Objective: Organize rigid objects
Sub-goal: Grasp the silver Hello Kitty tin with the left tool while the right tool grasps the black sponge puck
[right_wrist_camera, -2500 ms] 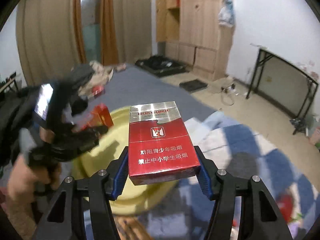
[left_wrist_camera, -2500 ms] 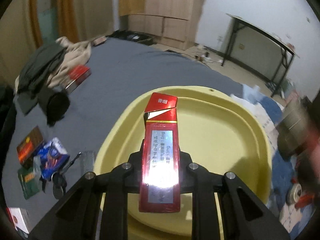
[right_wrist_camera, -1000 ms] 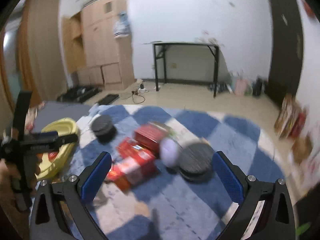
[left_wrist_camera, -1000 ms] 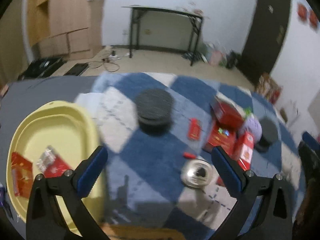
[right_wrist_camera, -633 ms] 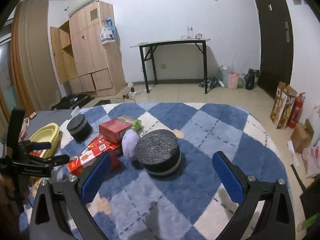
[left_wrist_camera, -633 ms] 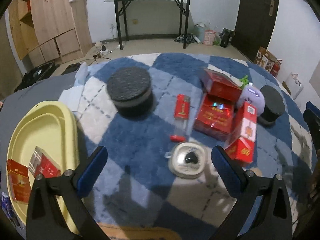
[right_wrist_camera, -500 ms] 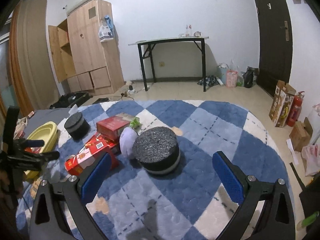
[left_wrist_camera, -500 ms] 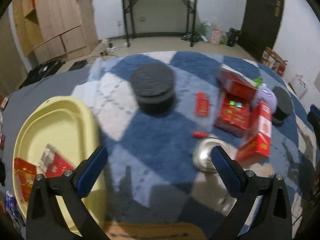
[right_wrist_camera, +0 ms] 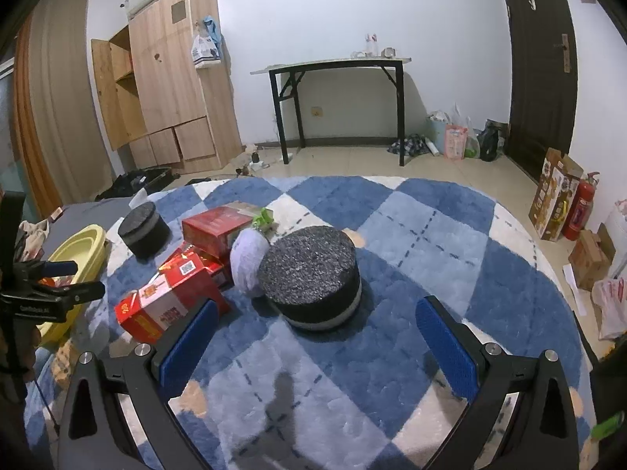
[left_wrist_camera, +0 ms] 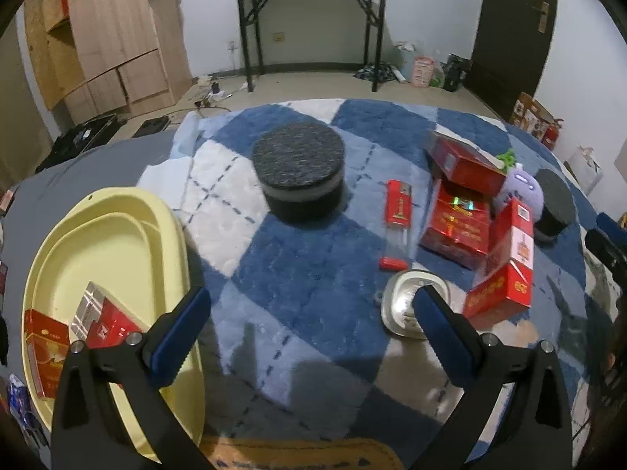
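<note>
1. We see the left tool [left_wrist_camera: 309, 311] with its blue pads wide apart and nothing between them, above the blue and white checked rug [left_wrist_camera: 313, 274].
2. The right tool [right_wrist_camera: 313, 327] is also spread wide and holds nothing; it hangs over the same rug [right_wrist_camera: 411, 258].
3. The yellow tray [left_wrist_camera: 117, 235] lies at the left edge of the rug. Two red packs [left_wrist_camera: 106, 323] lie in it, one with a silver top.
4. The other red boxes [left_wrist_camera: 462, 219] lie in a loose heap on the rug, beside a pale purple round thing [left_wrist_camera: 523, 192]. One box carries a small square code; the printed writing is too small for us to read.
5. A flat red pack [left_wrist_camera: 399, 203] lies alone between the heap and a round black pad [left_wrist_camera: 299, 160]. A second black pad [right_wrist_camera: 311, 274] lies near the right tool.
6. A round metal dish [left_wrist_camera: 407, 305] lies just beside the right pad of the left tool.
7. Behind the rug we see a tiled floor, a black-legged table [right_wrist_camera: 337, 90], a wooden wardrobe [right_wrist_camera: 168, 90] and a dark door [right_wrist_camera: 540, 62].
</note>
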`<action>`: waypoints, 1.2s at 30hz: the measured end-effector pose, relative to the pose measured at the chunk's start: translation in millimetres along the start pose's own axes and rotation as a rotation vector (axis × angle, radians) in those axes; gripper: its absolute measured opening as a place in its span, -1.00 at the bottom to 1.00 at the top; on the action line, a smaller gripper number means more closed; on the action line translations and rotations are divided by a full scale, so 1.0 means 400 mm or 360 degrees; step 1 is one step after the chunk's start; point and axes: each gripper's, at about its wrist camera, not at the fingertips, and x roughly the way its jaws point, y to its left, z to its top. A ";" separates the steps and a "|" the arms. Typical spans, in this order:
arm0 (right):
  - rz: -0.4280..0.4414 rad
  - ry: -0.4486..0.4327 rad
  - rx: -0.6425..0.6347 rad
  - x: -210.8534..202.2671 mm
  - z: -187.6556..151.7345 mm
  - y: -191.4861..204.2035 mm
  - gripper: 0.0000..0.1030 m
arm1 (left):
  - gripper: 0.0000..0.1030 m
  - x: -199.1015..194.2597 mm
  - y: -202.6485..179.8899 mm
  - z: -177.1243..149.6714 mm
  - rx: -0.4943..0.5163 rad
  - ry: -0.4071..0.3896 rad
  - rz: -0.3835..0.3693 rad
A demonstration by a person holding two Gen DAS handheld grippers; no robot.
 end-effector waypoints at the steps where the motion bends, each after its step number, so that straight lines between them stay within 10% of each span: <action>1: 0.0000 0.0006 -0.0005 0.004 -0.002 0.001 0.99 | 1.00 0.001 0.003 -0.001 0.0002 0.0003 -0.0006; 23: 0.0027 0.0103 -0.0049 0.119 -0.023 0.016 0.99 | 1.00 0.100 -0.109 -0.054 0.0302 0.0123 -0.0277; 31: 0.0002 0.0097 -0.0033 0.178 0.008 0.014 0.98 | 0.99 0.131 -0.120 -0.045 0.0164 0.0013 -0.0321; 36: 0.0011 0.0153 0.0081 0.217 0.012 -0.017 0.72 | 0.13 0.108 -0.101 -0.038 0.0147 -0.0020 -0.0312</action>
